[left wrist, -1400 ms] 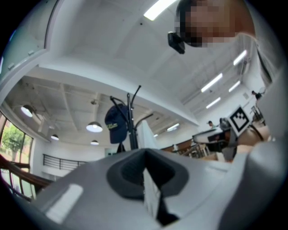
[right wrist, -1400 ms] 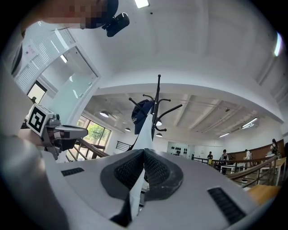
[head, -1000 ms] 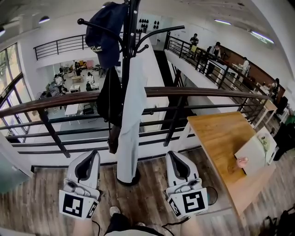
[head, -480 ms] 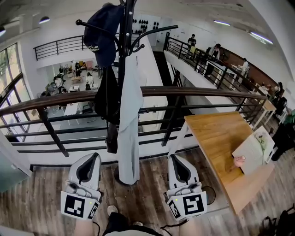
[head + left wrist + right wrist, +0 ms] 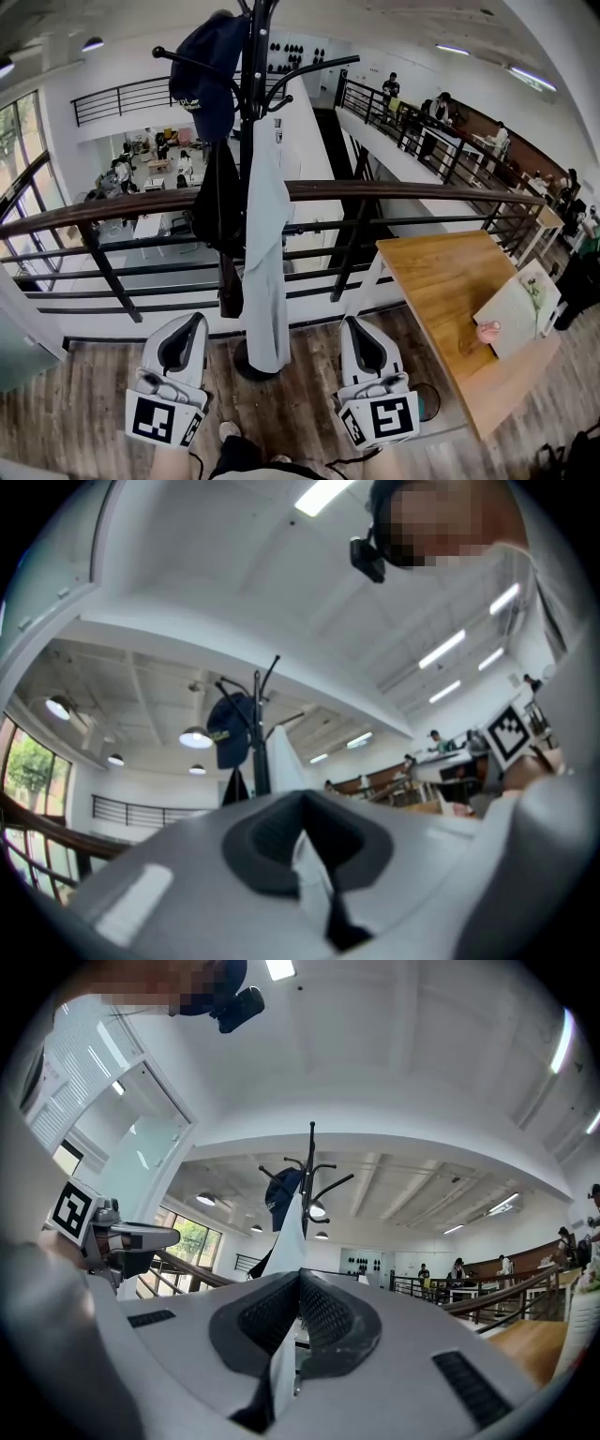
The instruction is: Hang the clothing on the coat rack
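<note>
The black coat rack (image 5: 254,112) stands just before the railing. A long pale grey garment (image 5: 265,253) hangs from it, with a black garment (image 5: 219,202) behind it and a navy cap (image 5: 208,70) on an upper hook. My left gripper (image 5: 192,321) and right gripper (image 5: 349,323) are low, either side of the rack's base and apart from the clothing. Both are shut and hold nothing. The rack with the cap (image 5: 228,733) shows above the left gripper (image 5: 302,797) in its own view. Beyond the right gripper (image 5: 300,1274), the rack (image 5: 308,1180) and the pale garment (image 5: 292,1232) show.
A dark metal railing (image 5: 394,192) runs across behind the rack, with a drop to a lower floor beyond. A wooden table (image 5: 450,277) stands at the right; another person's hand (image 5: 488,330) rests on it beside a pale board (image 5: 511,314). My shoe (image 5: 231,429) is on the wooden floor.
The rack and garment have shifted slightly left and further off in the head view. Both grippers sit a little lower in the frame and remain shut.
</note>
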A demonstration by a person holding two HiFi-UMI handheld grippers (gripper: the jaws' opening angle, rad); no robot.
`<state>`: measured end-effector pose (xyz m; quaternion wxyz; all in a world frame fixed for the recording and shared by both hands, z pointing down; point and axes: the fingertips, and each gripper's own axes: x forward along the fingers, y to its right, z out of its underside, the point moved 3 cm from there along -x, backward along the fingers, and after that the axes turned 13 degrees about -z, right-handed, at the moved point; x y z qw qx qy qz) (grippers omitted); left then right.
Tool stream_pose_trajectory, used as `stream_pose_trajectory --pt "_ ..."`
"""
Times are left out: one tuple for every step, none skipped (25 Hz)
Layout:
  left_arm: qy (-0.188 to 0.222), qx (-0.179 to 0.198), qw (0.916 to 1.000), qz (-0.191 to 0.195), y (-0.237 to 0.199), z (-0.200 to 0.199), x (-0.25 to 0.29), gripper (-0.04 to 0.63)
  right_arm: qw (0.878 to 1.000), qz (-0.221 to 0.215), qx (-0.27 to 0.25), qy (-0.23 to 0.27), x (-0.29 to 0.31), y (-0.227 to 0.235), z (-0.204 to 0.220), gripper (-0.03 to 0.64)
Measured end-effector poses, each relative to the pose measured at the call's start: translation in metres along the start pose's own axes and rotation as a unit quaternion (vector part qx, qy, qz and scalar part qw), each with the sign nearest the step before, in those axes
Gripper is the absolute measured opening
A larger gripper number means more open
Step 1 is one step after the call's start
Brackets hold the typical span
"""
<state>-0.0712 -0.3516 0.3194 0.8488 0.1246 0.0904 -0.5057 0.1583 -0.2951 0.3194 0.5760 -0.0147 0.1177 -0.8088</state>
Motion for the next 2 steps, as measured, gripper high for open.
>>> stream_pose_trajectory --pt "0.0 0.0 1.0 0.0 0.0004 -0.0002 0.0 0.006 1.0 -0.001 0.0 0.0 0.0002 -0.0002 0.0002 0.0" --pt "-0.001 0.001 1.0 0.001 0.0008 -0.0003 0.0 0.006 1.0 -0.001 0.001 0.0 0.0004 -0.0004 0.0004 0.002"
